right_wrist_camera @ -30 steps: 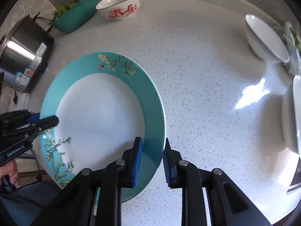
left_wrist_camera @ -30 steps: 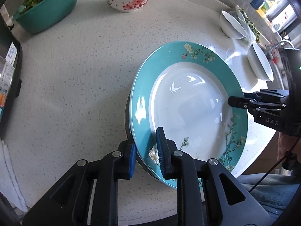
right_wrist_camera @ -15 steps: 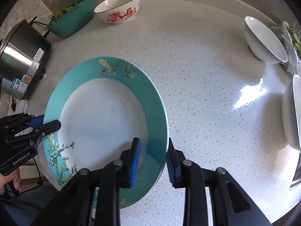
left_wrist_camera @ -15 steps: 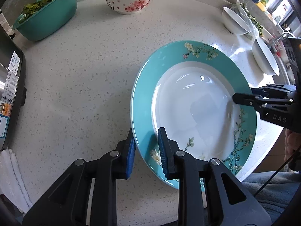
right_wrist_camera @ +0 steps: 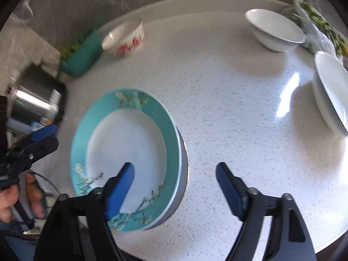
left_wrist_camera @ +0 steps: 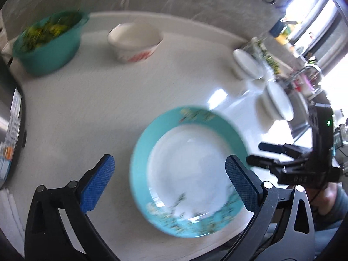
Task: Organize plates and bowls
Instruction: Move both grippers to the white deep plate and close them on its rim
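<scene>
A teal-rimmed white plate [left_wrist_camera: 187, 152] [right_wrist_camera: 126, 143] with blossom sprigs lies near the counter's front edge. It rests on another dish whose grey rim [right_wrist_camera: 183, 169] shows beneath it. My left gripper [left_wrist_camera: 169, 161] hangs above the plate with its jaws opening wide, and its blue pads [left_wrist_camera: 97, 180] touch nothing. My right gripper [right_wrist_camera: 174, 166] hovers over the plate's right rim, its jaws also opening, and holds nothing. Each gripper appears in the other's view, the left gripper [right_wrist_camera: 43, 134] and the right gripper [left_wrist_camera: 261, 152].
A floral bowl [left_wrist_camera: 134, 41] [right_wrist_camera: 124, 39] and a teal bowl of greens [left_wrist_camera: 50, 41] [right_wrist_camera: 82, 52] stand at the back. Two white bowls [right_wrist_camera: 274, 30] [right_wrist_camera: 330, 89] sit at the right. A steel cooker [right_wrist_camera: 37, 95] stands at the left. A hand [right_wrist_camera: 8, 195] holds the left gripper.
Both grippers were shut on the plate's rim. They have since let go, opened wide and lifted away. The plate has settled flat on the dish beneath it.
</scene>
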The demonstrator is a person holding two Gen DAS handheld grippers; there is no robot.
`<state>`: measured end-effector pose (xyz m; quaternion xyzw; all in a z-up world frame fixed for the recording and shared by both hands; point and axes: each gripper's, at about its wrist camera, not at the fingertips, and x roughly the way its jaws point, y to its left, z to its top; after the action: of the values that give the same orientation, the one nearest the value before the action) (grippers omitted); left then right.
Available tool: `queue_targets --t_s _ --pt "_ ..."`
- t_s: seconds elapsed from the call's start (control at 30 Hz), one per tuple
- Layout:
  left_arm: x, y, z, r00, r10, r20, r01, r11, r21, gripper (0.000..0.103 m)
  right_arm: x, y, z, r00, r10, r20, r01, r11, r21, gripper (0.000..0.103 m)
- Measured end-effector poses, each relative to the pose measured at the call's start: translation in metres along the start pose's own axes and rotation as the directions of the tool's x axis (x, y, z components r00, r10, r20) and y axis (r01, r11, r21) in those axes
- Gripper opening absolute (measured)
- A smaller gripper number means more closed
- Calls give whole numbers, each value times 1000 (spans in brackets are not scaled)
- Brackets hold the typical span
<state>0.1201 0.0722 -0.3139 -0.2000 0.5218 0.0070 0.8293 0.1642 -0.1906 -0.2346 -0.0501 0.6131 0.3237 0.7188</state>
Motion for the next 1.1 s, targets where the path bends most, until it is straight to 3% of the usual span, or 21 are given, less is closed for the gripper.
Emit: queue_targets --t_s 0.07,0.13,0.2,0.3,0.37,0.43,0.5,0.6,0.73,0.93,1.1 --pt "-10 -19 8 999 -2 37 1 1000 22 103 -17 -17 -2 997 74 30 -75 997 26 87" --pt "-19 -46 17 995 -1 104 -5 998 58 103 -35 -41 0 985 161 61 -165 984 62 97" --pt "-22 -69 23 988 -5 151 -8 996 84 103 -56 -74 3 968 233 97 -242 965 99 102" --pt "-12 -116 32 982 7 187 -23 996 81 103 -92 -137 9 935 308 176 -333 934 133 102" --pt "3 -142 36 986 0 168 -7 999 37 103 -114 -182 14 921 320 221 -356 922 151 102" --pt "29 -175 42 996 -16 93 22 998 -65 103 -138 -234 22 925 293 243 -335 929 155 102" --pt "54 -204 44 997 -27 73 36 991 -132 103 -156 -274 28 928 272 254 -314 938 143 102" --pt "87 -242 51 999 -32 42 39 985 -171 101 -166 -324 44 960 191 205 -227 959 169 94" --pt "140 -285 65 1000 -13 -10 12 988 -155 101 -154 -359 65 963 241 117 -258 952 162 93" --pt "192 -301 80 995 58 -78 -68 990 -124 100 -115 -371 78 945 326 14 -325 936 136 80" --pt "213 -312 91 994 58 -90 -69 990 -120 80 -90 -367 81 935 349 -58 -340 933 122 75"
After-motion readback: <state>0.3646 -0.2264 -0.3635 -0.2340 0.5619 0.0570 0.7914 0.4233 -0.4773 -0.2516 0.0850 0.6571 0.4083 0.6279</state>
